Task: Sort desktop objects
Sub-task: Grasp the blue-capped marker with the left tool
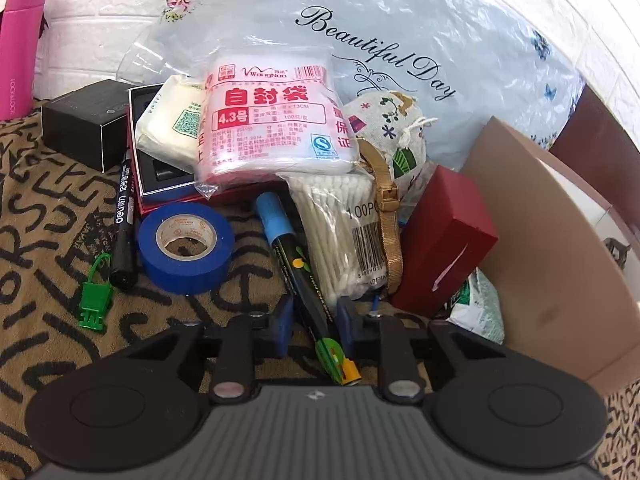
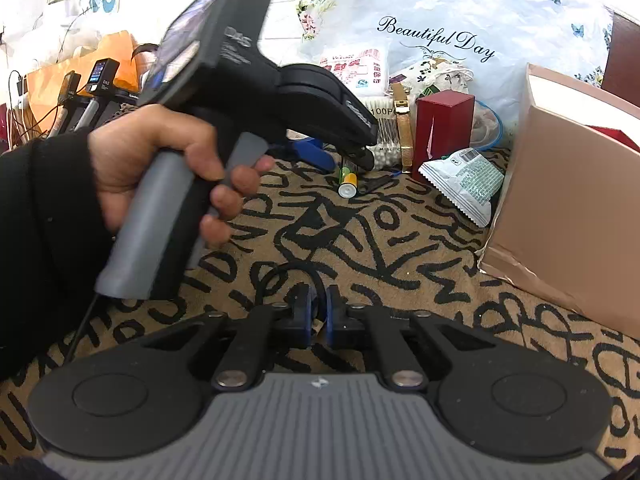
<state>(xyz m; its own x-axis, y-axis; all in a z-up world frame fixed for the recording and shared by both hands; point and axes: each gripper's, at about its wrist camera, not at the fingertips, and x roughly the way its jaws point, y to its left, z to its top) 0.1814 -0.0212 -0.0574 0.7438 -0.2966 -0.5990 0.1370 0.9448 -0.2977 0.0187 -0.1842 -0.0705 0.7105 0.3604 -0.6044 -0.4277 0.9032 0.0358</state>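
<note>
My left gripper (image 1: 312, 322) straddles the tail of a black chalk marker with a blue cap (image 1: 298, 268); the pads stand on either side of it, and I cannot tell if they press it. A blue tape roll (image 1: 186, 246), a black Deli marker (image 1: 122, 220) and a green clip (image 1: 95, 296) lie to its left. A cotton swab pack (image 1: 340, 232) and a red box (image 1: 444, 240) lie to its right. My right gripper (image 2: 318, 310) is almost closed and empty above the patterned cloth. The left gripper (image 2: 360, 152) shows in the right wrist view over the marker's green-orange end (image 2: 347, 178).
A zip-bag pack (image 1: 276, 120) rests on an open red case (image 1: 176, 196). A black box (image 1: 86, 122), a pink bottle (image 1: 20, 44) and a floral pouch (image 1: 394, 136) stand behind. A tan cardboard box (image 1: 560, 240) walls the right side. A green-white sachet (image 2: 464, 184) lies near it.
</note>
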